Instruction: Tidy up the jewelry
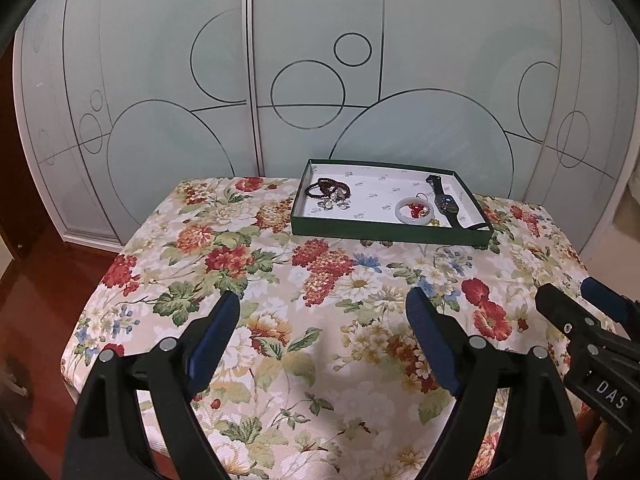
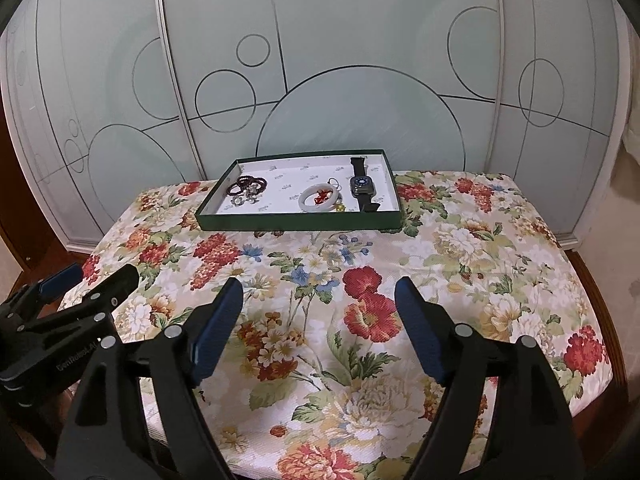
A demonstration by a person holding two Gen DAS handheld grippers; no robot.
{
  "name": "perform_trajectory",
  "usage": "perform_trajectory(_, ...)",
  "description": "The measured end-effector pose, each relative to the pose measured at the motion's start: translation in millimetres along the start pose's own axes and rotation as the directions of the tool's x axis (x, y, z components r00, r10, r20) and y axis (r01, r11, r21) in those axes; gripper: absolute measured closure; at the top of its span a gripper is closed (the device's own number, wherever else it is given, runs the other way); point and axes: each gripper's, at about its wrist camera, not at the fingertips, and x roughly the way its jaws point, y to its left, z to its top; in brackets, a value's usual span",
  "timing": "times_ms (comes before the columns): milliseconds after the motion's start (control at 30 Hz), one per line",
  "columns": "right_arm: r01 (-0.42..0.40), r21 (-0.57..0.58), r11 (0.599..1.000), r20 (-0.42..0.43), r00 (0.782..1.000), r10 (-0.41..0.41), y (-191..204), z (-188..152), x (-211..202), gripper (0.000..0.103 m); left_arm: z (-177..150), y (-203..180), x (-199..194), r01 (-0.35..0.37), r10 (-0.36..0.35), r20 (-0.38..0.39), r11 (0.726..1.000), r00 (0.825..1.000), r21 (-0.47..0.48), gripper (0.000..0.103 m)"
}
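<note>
A shallow green tray (image 1: pixel 384 235) (image 2: pixel 296 222) sits at the far edge of the floral table. Inside lie dark bead bracelets (image 1: pixel 328 189) (image 2: pixel 247 184), small silver pieces (image 1: pixel 334 204) (image 2: pixel 244 199), a white bangle (image 1: pixel 414 211) (image 2: pixel 318 199) with red bits in it, and a black smartwatch (image 1: pixel 445 202) (image 2: pixel 362 186). My left gripper (image 1: pixel 324 308) is open and empty over the near table. My right gripper (image 2: pixel 320 292) is open and empty beside it; it also shows in the left wrist view (image 1: pixel 576 296).
The table wears a floral cloth (image 1: pixel 280 280) (image 2: pixel 480 260). Pale green sliding wardrobe doors (image 1: pixel 320 80) stand right behind the table. Reddish wood floor (image 1: pixel 48 280) lies to the left. The left gripper shows at the left in the right wrist view (image 2: pixel 92 280).
</note>
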Motion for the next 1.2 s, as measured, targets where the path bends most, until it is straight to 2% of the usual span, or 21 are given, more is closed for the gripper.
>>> perform_trajectory(1200,0.000,-0.003,1.000,-0.002,1.000,0.000,7.2,-0.6,-2.3,0.024,-3.1,4.6,-2.1,-0.009,0.009,-0.010,1.000,1.000,-0.001,0.019)
